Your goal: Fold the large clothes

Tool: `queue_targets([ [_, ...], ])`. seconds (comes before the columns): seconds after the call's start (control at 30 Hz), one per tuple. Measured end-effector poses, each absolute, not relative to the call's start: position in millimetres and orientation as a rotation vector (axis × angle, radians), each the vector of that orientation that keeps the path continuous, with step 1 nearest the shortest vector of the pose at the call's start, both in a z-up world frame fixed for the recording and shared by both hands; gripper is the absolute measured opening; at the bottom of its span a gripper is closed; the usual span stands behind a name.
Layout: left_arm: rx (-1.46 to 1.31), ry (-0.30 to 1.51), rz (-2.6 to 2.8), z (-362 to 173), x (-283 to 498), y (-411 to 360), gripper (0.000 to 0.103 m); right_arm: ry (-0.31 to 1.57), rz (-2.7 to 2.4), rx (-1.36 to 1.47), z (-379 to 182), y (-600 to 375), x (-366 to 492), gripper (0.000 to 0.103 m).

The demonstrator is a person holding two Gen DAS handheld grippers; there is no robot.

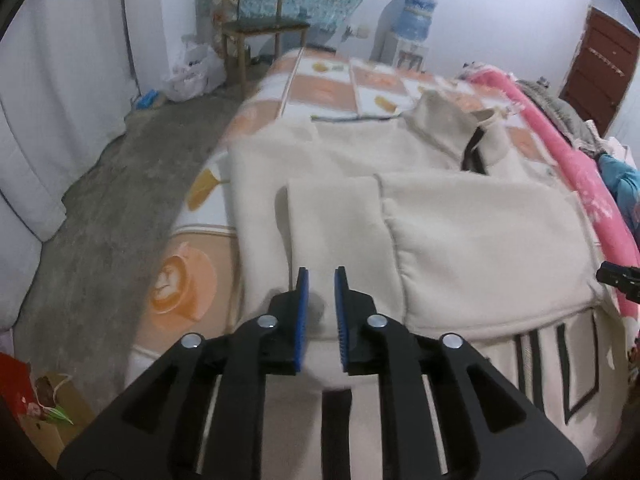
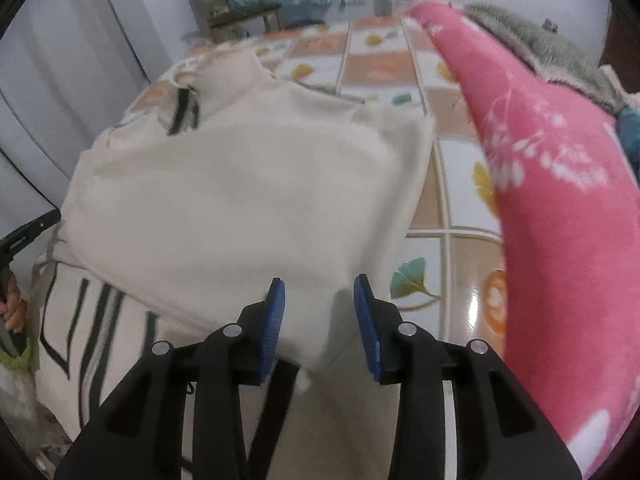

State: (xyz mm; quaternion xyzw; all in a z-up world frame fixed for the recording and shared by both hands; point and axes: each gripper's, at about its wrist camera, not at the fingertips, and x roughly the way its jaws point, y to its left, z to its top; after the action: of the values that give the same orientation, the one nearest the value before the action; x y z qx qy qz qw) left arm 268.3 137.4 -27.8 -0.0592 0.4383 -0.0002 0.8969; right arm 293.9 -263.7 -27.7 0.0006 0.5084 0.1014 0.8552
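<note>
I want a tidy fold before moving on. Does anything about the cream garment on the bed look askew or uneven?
Yes. On the cream sweatshirt, the collar end sits rumpled and lifted rather than flat, and the folded-over panel lies at a slant. Nothing looks torn or spilled.

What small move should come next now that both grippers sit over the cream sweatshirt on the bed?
Probably grip the near hem and fold it up toward the collar. The cream sweatshirt already has its sleeves laid inward, the black lettered part near the hem lies uncovered, and the left gripper and right gripper both stand open, holding nothing.
</note>
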Motion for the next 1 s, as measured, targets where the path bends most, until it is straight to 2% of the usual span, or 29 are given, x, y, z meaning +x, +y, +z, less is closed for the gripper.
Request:
queue_targets([
  [0.03, -0.115, 0.893, -0.005, -21.4, 260.8, 136.4, 0.021, 1.06, 0.212, -0.002, -23.8, -263.0, 288.1, 0.037],
  [0.1, -0.107, 0.879, -0.013, -11.0, 246.4, 133.5, 0.032, 1.039, 0.211, -0.007, -14.0, -258.7, 269.3, 0.051],
  [0.13, -0.103, 0.875, -0.016, -6.6, 237.3, 131.3, 0.035, 1.031, 0.218, -0.007, -10.6, -256.6, 260.8, 0.053],
  [0.2, -0.097, 0.875, -0.033, -0.2, 218.9, 125.9, 0.055, 1.012, 0.229, -0.006, -4.7, -250.6, 240.6, 0.059],
  [0.3, -0.068, 0.882, -0.048, 0.7, 187.1, 113.7, 0.071, 0.994, 0.24, -0.01, -3.2, -238.0, 206.3, 0.068],
  [0.4, -0.045, 0.896, -0.042, -6.9, 155.6, 99.5, 0.083, 0.983, 0.245, -0.026, -8.8, -224.8, 168.1, 0.078],
  [0.67, 0.014, 1.016, 0.006, -55.0, 121.6, 71.4, 0.085, 1.033, 0.196, -0.117, -49.9, -192.2, 112.7, 0.083],
  [0.73, 0.038, 1.025, 0.02, -61.5, 119.7, 68.2, 0.086, 1.02, 0.177, -0.122, -56.9, -190.6, 109.4, 0.084],
  [0.8, 0.035, 1.014, 0.038, -62.3, 118.0, 69.5, 0.091, 1.011, 0.155, -0.101, -59.4, -194.1, 110.1, 0.091],
  [1.0, 0.01, 1.006, 0.049, -66.2, 117.0, 73.6, 0.096, 1.036, 0.144, -0.039, -66.0, -200.0, 114.6, 0.096],
])
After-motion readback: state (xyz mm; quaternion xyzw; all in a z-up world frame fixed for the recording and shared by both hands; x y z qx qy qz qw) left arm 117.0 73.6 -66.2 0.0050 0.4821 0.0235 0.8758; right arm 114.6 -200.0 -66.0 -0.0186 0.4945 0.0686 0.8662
